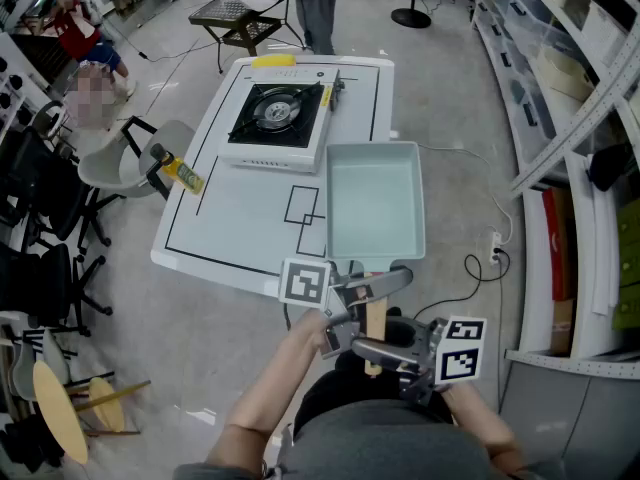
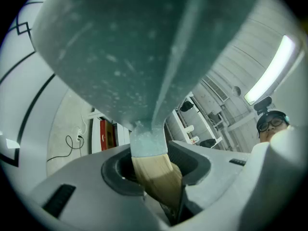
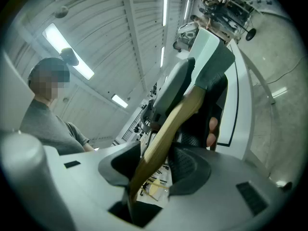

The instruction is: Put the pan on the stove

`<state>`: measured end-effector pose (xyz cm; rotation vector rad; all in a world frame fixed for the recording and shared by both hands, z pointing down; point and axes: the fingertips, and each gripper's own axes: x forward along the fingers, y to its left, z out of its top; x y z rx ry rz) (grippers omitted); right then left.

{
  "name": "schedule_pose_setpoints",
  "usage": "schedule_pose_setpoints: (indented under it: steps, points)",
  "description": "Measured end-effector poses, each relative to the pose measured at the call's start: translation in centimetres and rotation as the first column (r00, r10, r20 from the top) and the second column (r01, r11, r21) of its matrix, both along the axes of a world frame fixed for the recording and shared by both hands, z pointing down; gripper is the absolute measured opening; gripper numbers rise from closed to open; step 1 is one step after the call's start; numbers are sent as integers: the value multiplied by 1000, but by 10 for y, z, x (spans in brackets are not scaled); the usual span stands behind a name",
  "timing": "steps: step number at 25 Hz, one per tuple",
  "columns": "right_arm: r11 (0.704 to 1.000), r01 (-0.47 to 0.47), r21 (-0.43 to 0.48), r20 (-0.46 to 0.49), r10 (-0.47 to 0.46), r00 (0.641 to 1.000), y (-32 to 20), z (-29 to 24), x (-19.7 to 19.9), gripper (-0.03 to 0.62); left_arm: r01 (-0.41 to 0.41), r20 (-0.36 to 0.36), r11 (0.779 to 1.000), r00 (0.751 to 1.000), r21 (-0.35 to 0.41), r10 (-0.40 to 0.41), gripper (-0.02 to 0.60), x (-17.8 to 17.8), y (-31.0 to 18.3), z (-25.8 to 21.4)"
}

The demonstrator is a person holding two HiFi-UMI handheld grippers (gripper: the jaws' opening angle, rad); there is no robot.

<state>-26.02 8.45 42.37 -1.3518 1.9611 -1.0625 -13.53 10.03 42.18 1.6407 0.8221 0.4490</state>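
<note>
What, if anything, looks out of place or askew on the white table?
A small yellow-labelled thing lies slantwise at the table's left edge and seems to overhang it, so it could fall. Nothing looks spilled or broken.

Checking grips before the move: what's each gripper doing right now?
Left gripper: shut on the pan handle.
Right gripper: shut on the pan handle too.

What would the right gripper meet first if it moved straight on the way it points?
Probably the left gripper, clamped further up the same handle that the right gripper holds; depth is hard to judge.
</note>
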Motion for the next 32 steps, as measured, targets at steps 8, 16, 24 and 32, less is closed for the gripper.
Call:
schedule_pose_setpoints:
  steps: [8, 16, 24, 32]
  points:
    - [995, -98, -21, -8, 98, 995, 30, 1, 23, 176, -95, -1, 995, 996, -18, 95, 147, 21, 43, -2]
    - [991, -135, -13, 4, 135, 991, 56, -1, 31, 176, -128, 9, 992, 992, -10, 128, 147, 27, 74, -4]
    - [994, -104, 11, -1, 105, 995, 74, -4, 43, 187, -100, 9, 995, 995, -20, 101, 149, 41, 89, -8]
    - [996, -83, 37, -15, 84, 996, 89, -8, 79, 187, -82, 13, 997, 997, 5, 82, 150, 77, 102, -10]
